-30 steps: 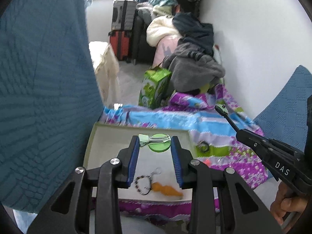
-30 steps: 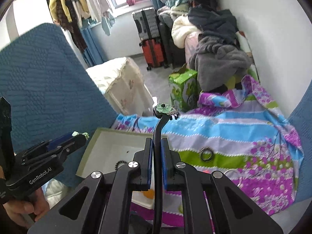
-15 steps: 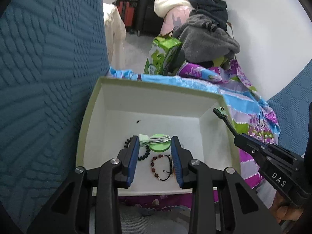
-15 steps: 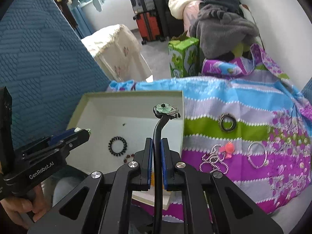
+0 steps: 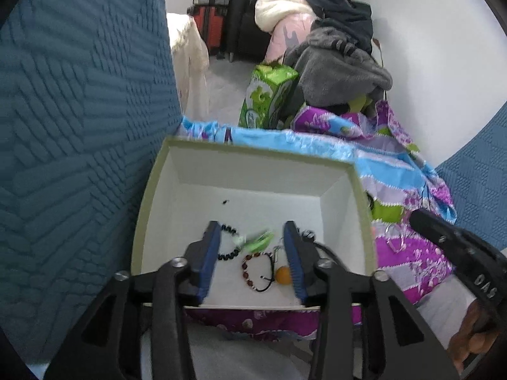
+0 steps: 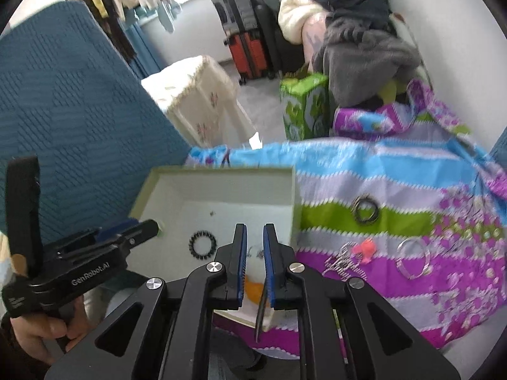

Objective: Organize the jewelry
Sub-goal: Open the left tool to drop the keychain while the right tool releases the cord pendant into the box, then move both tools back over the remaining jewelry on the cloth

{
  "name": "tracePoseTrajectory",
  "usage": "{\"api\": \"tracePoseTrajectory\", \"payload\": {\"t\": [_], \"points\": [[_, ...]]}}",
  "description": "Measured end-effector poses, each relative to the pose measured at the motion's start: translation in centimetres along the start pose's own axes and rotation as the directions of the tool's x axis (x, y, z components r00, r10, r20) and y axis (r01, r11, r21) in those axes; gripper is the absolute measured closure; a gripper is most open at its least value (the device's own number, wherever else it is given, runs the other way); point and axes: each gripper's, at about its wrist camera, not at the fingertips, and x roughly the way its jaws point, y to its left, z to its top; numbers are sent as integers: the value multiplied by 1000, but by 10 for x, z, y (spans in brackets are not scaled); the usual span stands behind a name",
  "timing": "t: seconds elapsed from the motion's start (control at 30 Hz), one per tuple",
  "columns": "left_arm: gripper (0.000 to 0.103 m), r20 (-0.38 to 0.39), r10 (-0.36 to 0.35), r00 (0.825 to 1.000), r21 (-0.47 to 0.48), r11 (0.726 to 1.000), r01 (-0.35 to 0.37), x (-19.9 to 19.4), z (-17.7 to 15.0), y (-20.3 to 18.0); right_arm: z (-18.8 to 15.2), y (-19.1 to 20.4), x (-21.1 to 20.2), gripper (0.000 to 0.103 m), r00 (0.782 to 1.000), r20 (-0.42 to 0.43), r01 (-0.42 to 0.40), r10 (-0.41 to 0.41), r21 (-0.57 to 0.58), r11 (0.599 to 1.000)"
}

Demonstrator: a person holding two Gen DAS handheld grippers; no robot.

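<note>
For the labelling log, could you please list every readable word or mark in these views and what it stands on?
"GenRobot.AI": white print on the left gripper body, seen in the right wrist view.
"DAS": white letters, upside down, on the right gripper's body, seen in the left wrist view.
Green carton: printed graphics only, any text too blurred to read.
Nothing else is legible.

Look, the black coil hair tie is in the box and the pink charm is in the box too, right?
Not quite. The black coil hair tie is in the box, but the pink charm lies outside it on the striped cloth, as the right wrist view shows.
</note>
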Motion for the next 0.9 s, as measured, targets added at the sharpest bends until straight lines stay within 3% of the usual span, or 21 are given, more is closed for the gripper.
{"api": "tracePoseTrajectory", "payload": {"t": [0.1,0.17,0.37,0.5,0.7,0.9], "points": [[42,52,-6,999,-9,1000,6,-23,6,-13,11,-7,-32,91,998,55,8,-7,-13,1000],[40,81,-11,997,-3,1000,12,-38,10,-25,17,-14,-56,82,996,94,15,-13,-17,1000],[29,172,-28,985,35,999,22,-74,20,-71,29,-40,-115,82,981,188,57,-49,-34,998],[29,215,-40,976,63,998,27,-86,25,-104,33,-67,-147,81,968,240,78,-71,-18,997],[29,225,-87,970,86,994,69,-75,15,-144,15,-115,-165,80,957,263,124,-123,10,992],[30,174,-128,976,131,986,105,-39,-15,-179,-23,-163,-145,80,962,225,149,-158,57,987]]}}
